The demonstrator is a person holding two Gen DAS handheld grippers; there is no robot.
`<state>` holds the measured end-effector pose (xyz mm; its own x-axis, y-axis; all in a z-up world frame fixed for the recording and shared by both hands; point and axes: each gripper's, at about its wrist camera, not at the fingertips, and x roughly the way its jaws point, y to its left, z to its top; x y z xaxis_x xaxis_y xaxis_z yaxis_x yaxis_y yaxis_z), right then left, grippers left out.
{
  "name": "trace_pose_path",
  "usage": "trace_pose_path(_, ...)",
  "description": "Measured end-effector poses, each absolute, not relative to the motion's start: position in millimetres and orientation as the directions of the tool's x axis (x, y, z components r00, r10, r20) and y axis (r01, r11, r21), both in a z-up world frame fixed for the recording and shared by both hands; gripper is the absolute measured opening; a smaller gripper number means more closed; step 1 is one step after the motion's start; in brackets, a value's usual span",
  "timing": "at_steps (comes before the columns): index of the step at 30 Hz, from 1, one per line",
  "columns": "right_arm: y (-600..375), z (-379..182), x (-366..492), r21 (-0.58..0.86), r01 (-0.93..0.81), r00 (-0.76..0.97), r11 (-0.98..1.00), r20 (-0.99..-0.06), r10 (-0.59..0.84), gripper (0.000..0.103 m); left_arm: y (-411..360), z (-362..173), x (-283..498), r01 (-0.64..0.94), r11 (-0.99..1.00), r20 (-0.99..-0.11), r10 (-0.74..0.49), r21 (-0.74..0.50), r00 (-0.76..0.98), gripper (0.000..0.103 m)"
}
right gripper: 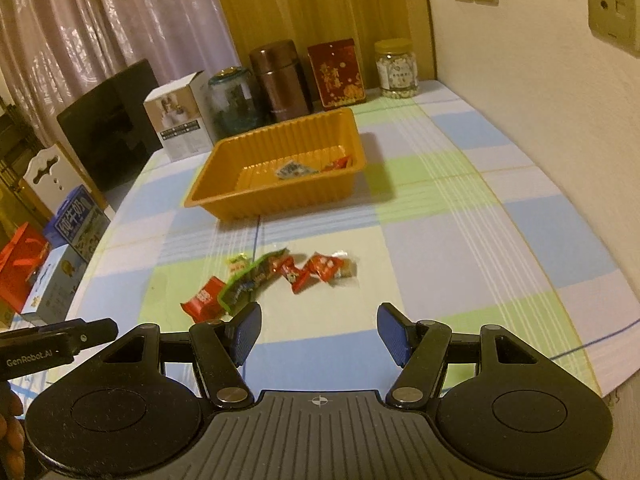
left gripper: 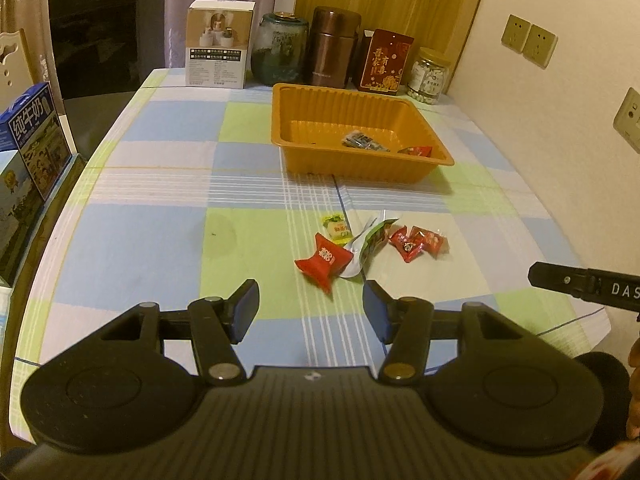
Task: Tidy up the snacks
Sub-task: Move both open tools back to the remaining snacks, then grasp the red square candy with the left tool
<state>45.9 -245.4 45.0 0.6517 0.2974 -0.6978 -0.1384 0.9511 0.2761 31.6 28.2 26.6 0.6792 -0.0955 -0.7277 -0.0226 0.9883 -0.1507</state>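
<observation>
An orange plastic tray [left gripper: 312,128] [right gripper: 224,192] stands at the back of the checked tablecloth and holds a dark packet [left gripper: 362,141] and a small red one [left gripper: 418,151]. In front of it lies a loose cluster: a red candy packet [left gripper: 325,259] [right gripper: 203,299], a green and white packet [left gripper: 372,242] [right gripper: 252,278], a small yellow-green sweet [left gripper: 337,227] [right gripper: 238,264] and small red sweets [left gripper: 416,242] [right gripper: 316,270]. My left gripper [left gripper: 310,304] hovers open just short of the red packet, nothing between its pads. My right gripper [right gripper: 318,332] is open and empty, short of the red sweets.
Along the back edge stand a white box [left gripper: 220,44], a dark glass jar [left gripper: 280,50], a brown flask [left gripper: 334,46], a red packet [left gripper: 384,62] and a jar of white pieces [left gripper: 430,76]. Milk cartons [left gripper: 34,136] sit off the left edge. A wall runs along the right.
</observation>
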Motion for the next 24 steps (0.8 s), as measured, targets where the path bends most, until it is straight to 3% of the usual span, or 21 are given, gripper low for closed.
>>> trace_pose_path(24,-251,15,66,0.296,-0.092,0.626,0.951,-0.725,0.286,0.064,18,-11,67,0.057,0.993,-0.75,-0.113,-0.1,0.651,0.053)
